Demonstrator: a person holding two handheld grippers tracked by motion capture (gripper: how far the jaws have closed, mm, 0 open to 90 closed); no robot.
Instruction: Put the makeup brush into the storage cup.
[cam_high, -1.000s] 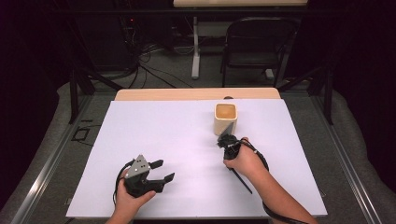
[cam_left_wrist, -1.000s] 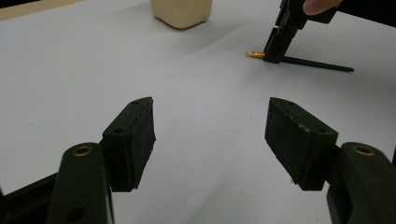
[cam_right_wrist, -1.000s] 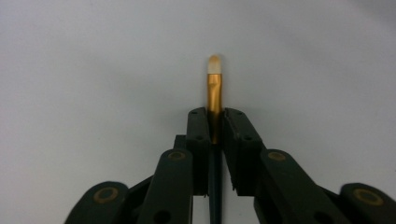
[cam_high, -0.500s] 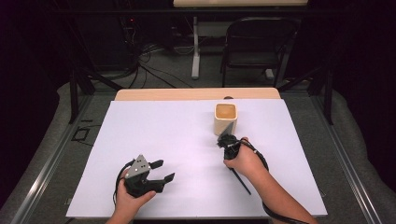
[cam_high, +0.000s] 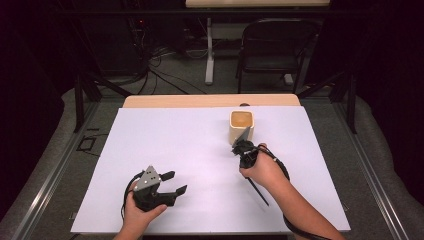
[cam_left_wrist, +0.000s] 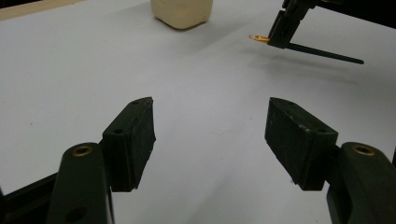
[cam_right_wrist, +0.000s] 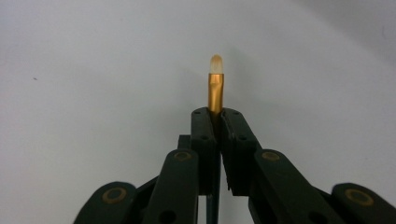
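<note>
A: What is the right gripper (cam_high: 243, 146) holding over the white table (cam_high: 190, 150)?

B: It is clamping a slim paintbrush with a gold metal ferrule, pale bristle tip and dark handle (cam_right_wrist: 215, 88). In the right gripper view the two black jaws are pressing together on the ferrule, and the pale tip is poking out just beyond them, above the bare white surface.

A: And the rest of the paintbrush?

B: The dark handle is trailing back behind the jaws. In the high view it is running under the person's right hand (cam_high: 263, 170) and slanting toward the near edge of the table. In the left gripper view the paintbrush is hanging above the table, casting a shadow on it, gold end forward and handle sticking out to the side.

A: What is standing near it?

B: A cream-coloured square cup with rounded corners (cam_high: 241, 125) is sitting just beyond the right gripper, near the far edge. Whether the gripper is touching it cannot be told.

A: And the left gripper (cam_high: 171, 182)?

B: It is resting low at the near left in the left hand (cam_high: 140, 215), jaws standing wide apart with nothing between them, well apart from the paintbrush and the cup.
</note>
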